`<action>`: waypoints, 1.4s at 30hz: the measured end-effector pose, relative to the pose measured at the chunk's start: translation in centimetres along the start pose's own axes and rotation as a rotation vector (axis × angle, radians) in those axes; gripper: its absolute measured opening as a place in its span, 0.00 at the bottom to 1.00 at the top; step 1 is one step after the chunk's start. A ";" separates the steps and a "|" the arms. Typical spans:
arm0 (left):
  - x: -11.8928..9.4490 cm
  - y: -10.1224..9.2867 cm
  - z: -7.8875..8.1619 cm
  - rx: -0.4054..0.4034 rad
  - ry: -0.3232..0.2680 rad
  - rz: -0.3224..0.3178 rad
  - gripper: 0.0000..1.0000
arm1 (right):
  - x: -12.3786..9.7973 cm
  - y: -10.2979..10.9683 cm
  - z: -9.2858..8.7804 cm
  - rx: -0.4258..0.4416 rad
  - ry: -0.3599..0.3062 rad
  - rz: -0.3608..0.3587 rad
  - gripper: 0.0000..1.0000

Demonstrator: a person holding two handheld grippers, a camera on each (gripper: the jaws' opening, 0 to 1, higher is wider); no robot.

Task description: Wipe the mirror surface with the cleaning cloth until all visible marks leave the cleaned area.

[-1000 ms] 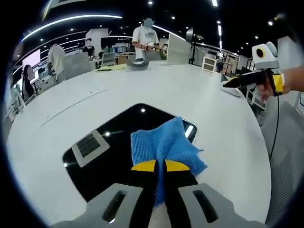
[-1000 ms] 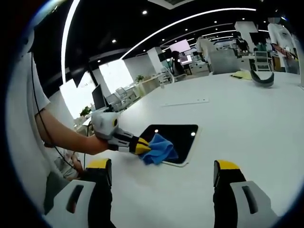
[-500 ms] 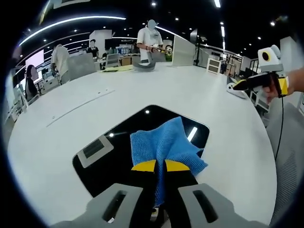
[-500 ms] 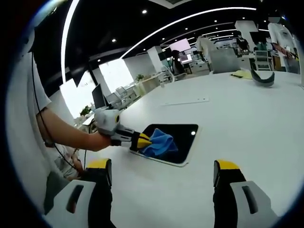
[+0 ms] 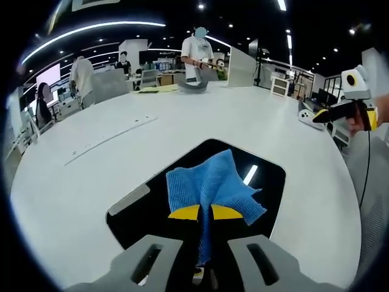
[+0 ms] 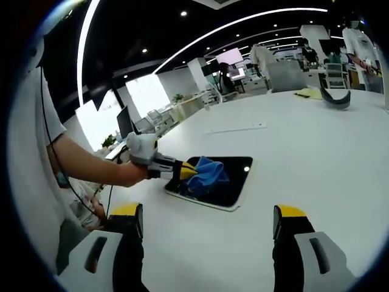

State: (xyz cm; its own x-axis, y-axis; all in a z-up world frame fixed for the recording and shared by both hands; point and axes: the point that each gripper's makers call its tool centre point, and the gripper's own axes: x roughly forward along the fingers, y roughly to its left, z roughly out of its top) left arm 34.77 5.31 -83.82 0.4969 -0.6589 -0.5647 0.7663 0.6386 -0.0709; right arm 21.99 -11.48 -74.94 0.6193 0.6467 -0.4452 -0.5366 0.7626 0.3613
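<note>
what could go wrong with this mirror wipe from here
1. The mirror lies loose on the smooth white table, and the right claw hangs open well clear of it, so a firm wipe might slide it.
2. The left claw pinches the blue cloth at one bunched edge; its hard tips could touch the glass and scratch it.
3. The cloth covers little of the mirror, so marks near the far corners may get missed.
</note>
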 end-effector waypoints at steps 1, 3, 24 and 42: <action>0.0 0.1 0.1 -0.002 -0.001 0.001 0.03 | 0.0 0.0 0.0 -0.001 0.001 0.001 0.88; 0.1 0.6 0.2 -0.004 -0.004 0.007 0.03 | 0.1 0.0 0.0 -0.001 0.005 0.002 0.88; 1.1 3.7 1.2 -0.011 -0.015 0.046 0.03 | 0.2 -0.4 -0.2 0.005 0.019 -0.003 0.87; 1.2 4.6 1.5 -0.015 -0.019 0.058 0.03 | 0.3 -0.5 -0.1 0.007 0.018 -0.008 0.87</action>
State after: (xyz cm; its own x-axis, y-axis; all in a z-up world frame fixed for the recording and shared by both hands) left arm 39.52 6.80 -83.57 0.5478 -0.6280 -0.5528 0.7300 0.6815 -0.0508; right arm 22.41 -11.67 -75.41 0.6129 0.6402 -0.4632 -0.5273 0.7679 0.3637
